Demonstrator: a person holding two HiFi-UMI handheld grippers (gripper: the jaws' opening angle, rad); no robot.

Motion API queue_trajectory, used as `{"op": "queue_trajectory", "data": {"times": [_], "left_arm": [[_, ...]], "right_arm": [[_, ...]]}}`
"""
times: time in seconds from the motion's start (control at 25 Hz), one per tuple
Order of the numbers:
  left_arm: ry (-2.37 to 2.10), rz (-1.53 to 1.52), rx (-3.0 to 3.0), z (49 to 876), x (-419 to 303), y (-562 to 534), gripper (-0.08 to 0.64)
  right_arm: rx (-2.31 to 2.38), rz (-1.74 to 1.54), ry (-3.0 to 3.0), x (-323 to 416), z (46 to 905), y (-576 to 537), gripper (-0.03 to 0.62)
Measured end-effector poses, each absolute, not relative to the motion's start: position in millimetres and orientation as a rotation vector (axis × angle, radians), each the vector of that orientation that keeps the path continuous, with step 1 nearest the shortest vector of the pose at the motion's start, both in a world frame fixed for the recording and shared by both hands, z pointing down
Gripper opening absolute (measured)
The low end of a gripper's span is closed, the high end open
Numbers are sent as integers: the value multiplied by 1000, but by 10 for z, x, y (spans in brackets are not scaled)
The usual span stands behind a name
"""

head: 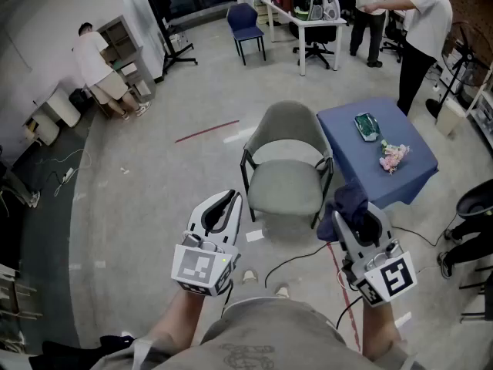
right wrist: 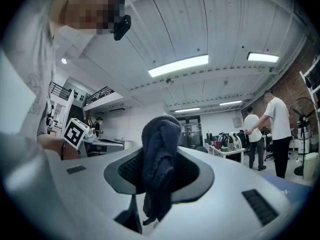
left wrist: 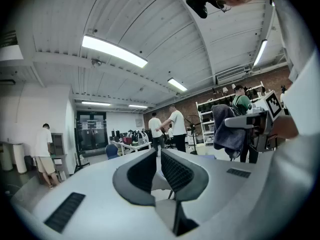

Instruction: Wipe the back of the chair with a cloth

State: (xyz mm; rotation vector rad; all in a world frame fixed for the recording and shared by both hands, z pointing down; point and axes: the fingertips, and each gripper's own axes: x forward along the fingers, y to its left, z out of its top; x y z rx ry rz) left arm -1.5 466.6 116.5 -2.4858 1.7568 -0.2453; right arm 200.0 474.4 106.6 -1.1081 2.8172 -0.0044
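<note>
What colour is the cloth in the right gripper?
Dark navy blue; the cloth shows best in the right gripper view.

We see a blue-draped desk (head: 350,172) bearing a green object (head: 367,126) and pink flowers (head: 393,157) (lying apart). A blue chair (head: 246,23) stands beyond.

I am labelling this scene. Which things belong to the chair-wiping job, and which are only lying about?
For the job: dark cloth, held by the right gripper; grey chair.
Lying about: blue table, pink flowers, green object, blue chair.
</note>
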Motion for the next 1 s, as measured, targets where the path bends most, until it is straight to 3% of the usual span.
{"op": "queue_trajectory", "data": {"times": [0.68,0.92,0.96,1.0], "left_arm": [[1719,-286,-2505,1168,124,4549,43],[1729,-152,-2484,1031,88,4508,44],[1744,-113,-2464,992,56,4500,98],[1760,-92,-2443,967,23,4483,237]], "right_arm": [[-1146,-68,2764,2202,1091,4556,149],[-1146,-56,2761,2197,1064,4473,149],[-1146,-55,2760,2186,1074,4457,149],[-1146,-54,2761,2175,1085,4436,149]]}}
